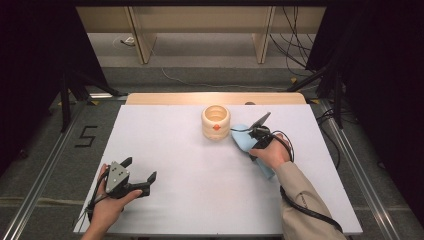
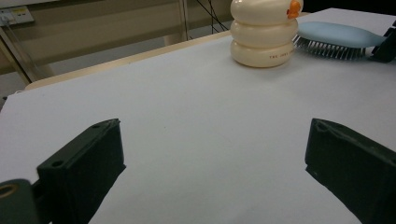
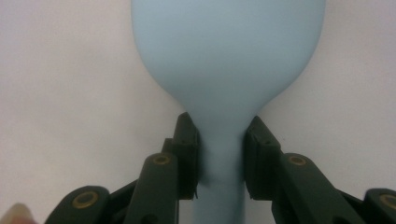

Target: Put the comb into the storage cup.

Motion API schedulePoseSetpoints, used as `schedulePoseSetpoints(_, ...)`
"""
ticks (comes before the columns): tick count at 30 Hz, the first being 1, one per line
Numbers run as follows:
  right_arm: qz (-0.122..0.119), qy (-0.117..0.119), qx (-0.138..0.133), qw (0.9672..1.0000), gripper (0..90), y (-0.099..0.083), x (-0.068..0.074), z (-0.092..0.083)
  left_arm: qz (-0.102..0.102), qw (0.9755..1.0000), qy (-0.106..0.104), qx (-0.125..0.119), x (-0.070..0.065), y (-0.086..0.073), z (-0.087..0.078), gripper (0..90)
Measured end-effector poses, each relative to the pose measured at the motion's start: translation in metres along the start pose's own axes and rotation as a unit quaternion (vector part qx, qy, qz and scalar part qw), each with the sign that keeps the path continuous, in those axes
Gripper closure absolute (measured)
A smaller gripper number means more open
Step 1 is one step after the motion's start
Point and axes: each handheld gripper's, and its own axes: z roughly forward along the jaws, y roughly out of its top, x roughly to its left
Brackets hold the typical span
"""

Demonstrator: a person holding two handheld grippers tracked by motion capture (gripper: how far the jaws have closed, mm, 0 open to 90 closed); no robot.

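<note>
High view shows the white rectangular table top (image 1: 200, 200) as the largest thing, and every place below is given from the cream ribbed plastic cup (image 1: 216, 122) that stands upright near its far edge. That cup is built of 3 stacked rounded rings, open at the top, with a small orange mark (image 1: 216, 127) on its near side.

Just to the right of the cup lies the pale blue plastic hairbrush (image 1: 245, 137), its broad oval head nearest the cup, not clearly touching it, its handle running away toward the near right. Left gripper view shows its smooth matte back facing up and its dark bristles (image 2: 327, 49) pressed down on the table. Right gripper view shows the head narrowing sharply into a slim neck.

At that neck the right gripper (image 3: 219, 158) is clamped, 1 black jaw pressed on each side of the handle, to the near right of the cup.

Well to the near left of the cup, the left gripper (image 1: 140, 175) rests with its 2 jaws spread wide, grasping nothing.
</note>
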Motion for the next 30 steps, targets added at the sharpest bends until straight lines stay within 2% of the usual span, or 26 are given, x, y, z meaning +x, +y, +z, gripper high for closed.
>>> schedulePoseSetpoints(30,0.016,-0.003,-0.040,0.9991,70.4,-0.007,-0.009,-0.011,-0.001,1.0000,0.000,0.000,0.000,0.000,0.000,4.1)
